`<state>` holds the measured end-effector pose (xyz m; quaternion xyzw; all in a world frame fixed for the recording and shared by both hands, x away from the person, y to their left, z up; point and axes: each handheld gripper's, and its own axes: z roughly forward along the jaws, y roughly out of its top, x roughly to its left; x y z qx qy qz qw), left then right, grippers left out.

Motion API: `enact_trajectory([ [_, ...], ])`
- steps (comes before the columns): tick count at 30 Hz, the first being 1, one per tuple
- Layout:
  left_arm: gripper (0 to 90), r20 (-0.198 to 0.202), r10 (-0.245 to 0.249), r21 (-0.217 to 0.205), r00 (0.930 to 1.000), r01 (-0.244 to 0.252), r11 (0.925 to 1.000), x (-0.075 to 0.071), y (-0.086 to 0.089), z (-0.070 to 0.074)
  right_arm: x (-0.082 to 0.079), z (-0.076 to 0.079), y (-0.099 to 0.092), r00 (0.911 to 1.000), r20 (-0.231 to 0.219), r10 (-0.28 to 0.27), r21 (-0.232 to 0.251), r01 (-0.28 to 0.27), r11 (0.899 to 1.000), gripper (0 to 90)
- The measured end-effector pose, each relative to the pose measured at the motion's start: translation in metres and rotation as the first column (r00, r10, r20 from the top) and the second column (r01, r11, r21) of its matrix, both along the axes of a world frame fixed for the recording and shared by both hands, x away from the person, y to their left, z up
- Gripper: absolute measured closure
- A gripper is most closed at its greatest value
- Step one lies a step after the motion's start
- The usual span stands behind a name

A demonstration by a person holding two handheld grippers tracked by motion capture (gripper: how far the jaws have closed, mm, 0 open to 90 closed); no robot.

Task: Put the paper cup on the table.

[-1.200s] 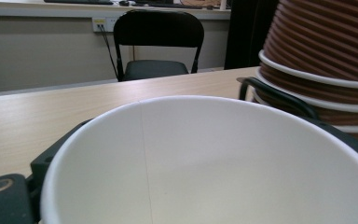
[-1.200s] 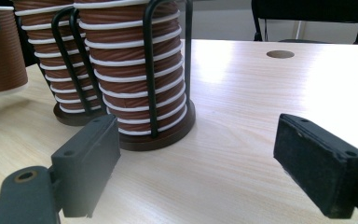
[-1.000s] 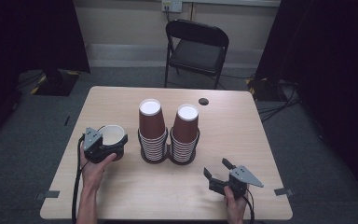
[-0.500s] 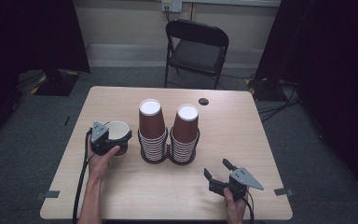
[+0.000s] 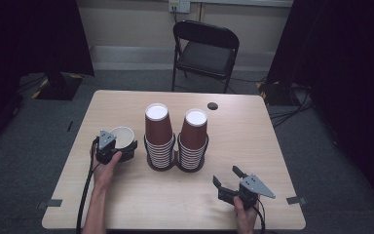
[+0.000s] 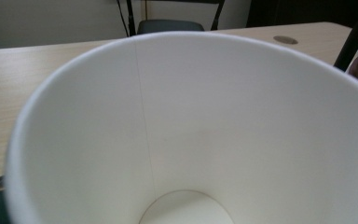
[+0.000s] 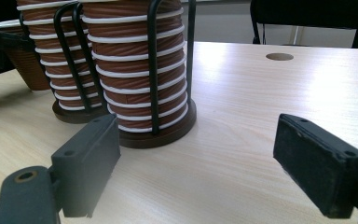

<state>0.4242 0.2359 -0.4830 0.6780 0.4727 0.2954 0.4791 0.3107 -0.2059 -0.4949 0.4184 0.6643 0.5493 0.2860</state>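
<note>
In the high view the left gripper (image 5: 118, 146) sits at about nine o'clock on the table (image 5: 253, 146), with a paper cup (image 5: 123, 136) standing upright between its jaws; those jaws have just been closing around the cup, though from above it is hard to tell whether the pads already press on its wall. The cup's white mouth faces up, just to the nine o'clock side of the two cup stacks (image 5: 176, 139), which stand side by side in black wire holders near the table's middle. The right gripper (image 5: 230, 183) rests at roughly five o'clock, near the table's front edge, its jaws spread wide with nothing between them, well apart from the stacks. A small dark grommet (image 5: 212, 106) lies toward twelve o'clock, and a folding chair (image 5: 204, 48) stands beyond the table. In the left gripper view the cup's white interior (image 6: 191, 130) is right up against the camera, its seam running down to the round bottom at six o'clock; the jaws are hidden behind it. In the right gripper view the two black jaws stand far apart at seven and four o'clock over bare wood, with the nearer stack (image 7: 140, 70) at eleven o'clock, apart from them.
</note>
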Motion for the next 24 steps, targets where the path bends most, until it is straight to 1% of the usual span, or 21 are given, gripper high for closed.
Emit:
enact_trajectory([
  [1,9.2,-0.003,0.000,0.005,1.0000,0.000,1.0000,0.000,0.000,0.000,0.000,0.000,0.000,1.0000,0.000,0.001,0.000,-0.001,1.000,14.0],
  [3,10.2,-0.032,0.006,0.030,0.9995,-0.005,0.9995,0.000,0.000,-0.002,0.000,0.000,0.000,1.0000,0.000,0.000,0.003,0.000,1.000,14.0],
  [5,11.4,-0.034,0.009,0.031,0.9994,-0.008,0.9995,0.001,-0.001,-0.003,0.000,0.000,0.000,1.0000,0.000,-0.001,0.000,0.001,1.000,14.0],
  [6,11.7,-0.062,0.004,0.027,0.9981,-0.002,0.9996,0.001,0.000,-0.005,0.000,0.000,0.000,1.0000,0.000,0.001,-0.001,-0.001,1.000,14.0],
  [7,12.3,-0.062,0.004,0.027,0.9981,-0.002,0.9996,0.001,0.000,-0.005,0.000,0.000,0.000,1.0000,0.000,0.001,-0.001,-0.001,1.000,14.0],
  [8,12.4,-0.060,0.005,0.044,0.9982,-0.003,0.9990,-0.001,0.000,-0.006,0.000,0.000,0.000,1.0000,0.000,0.000,0.000,0.000,1.000,14.0],
  [9,12.5,-0.058,0.015,0.019,0.9982,-0.014,0.9997,-0.001,-0.001,-0.008,0.000,0.000,0.000,1.0000,-0.001,0.001,0.002,-0.001,1.000,14.0],
  [10,12.7,-0.073,0.009,0.052,0.9973,-0.005,0.9986,-0.001,0.000,-0.008,0.000,0.000,0.000,1.0000,-0.002,0.001,0.001,-0.001,1.000,14.0],
  [11,13.6,-0.080,0.008,0.070,0.9968,-0.002,0.9975,-0.002,0.000,-0.009,0.000,0.000,0.000,1.0000,-0.001,0.001,0.002,-0.001,1.000,14.0],
  [12,14.0,-0.082,0.009,0.078,0.9966,-0.003,0.9970,-0.003,0.000,-0.011,0.000,0.000,0.000,1.0000,0.000,0.001,0.003,-0.001,1.000,14.0],
  [13,14.6,-0.082,0.009,0.078,0.9966,-0.003,0.9970,-0.003,0.000,-0.011,0.000,0.000,0.000,1.0000,0.000,0.001,0.004,-0.001,1.000,14.0],
  [14,14.8,-0.096,0.008,0.080,0.9953,-0.001,0.9968,-0.003,0.001,-0.013,0.000,0.000,0.000,1.0000,0.001,-0.001,0.004,0.001,1.000,14.0],
  [15,15.5,-0.103,0.009,0.085,0.9946,0.000,0.9964,-0.004,0.001,-0.013,0.000,0.000,0.000,1.0000,0.000,0.000,0.003,0.000,1.000,14.0],
  [19,15.5,-0.112,0.007,0.069,0.9937,0.000,0.9976,-0.006,0.001,-0.013,0.000,0.000,0.000,1.0000,0.000,-0.001,-0.002,0.001,1.000,13.9],
  [20,15.5,-0.128,0.013,0.112,0.9917,0.001,0.9937,-0.008,0.001,-0.013,0.000,0.000,0.000,1.0000,0.000,-0.003,-0.001,0.003,1.000,13.9],
  [21,15.5,-0.133,0.013,0.127,0.9910,0.004,0.9919,-0.009,0.001,-0.013,0.000,0.000,0.000,1.0000,0.000,-0.002,0.000,0.002,1.000,13.9],
  [23,15.5,-0.132,0.015,0.129,0.9911,0.002,0.9916,-0.010,0.001,-0.013,0.000,0.000,0.000,1.0000,0.000,-0.001,0.000,0.001,1.000,13.9],
  [24,15.5,-0.137,0.012,0.115,0.9905,0.004,0.9933,-0.011,0.001,-0.014,0.000,0.000,0.000,1.0000,0.001,0.000,-0.001,0.000,1.000,13.9],
])
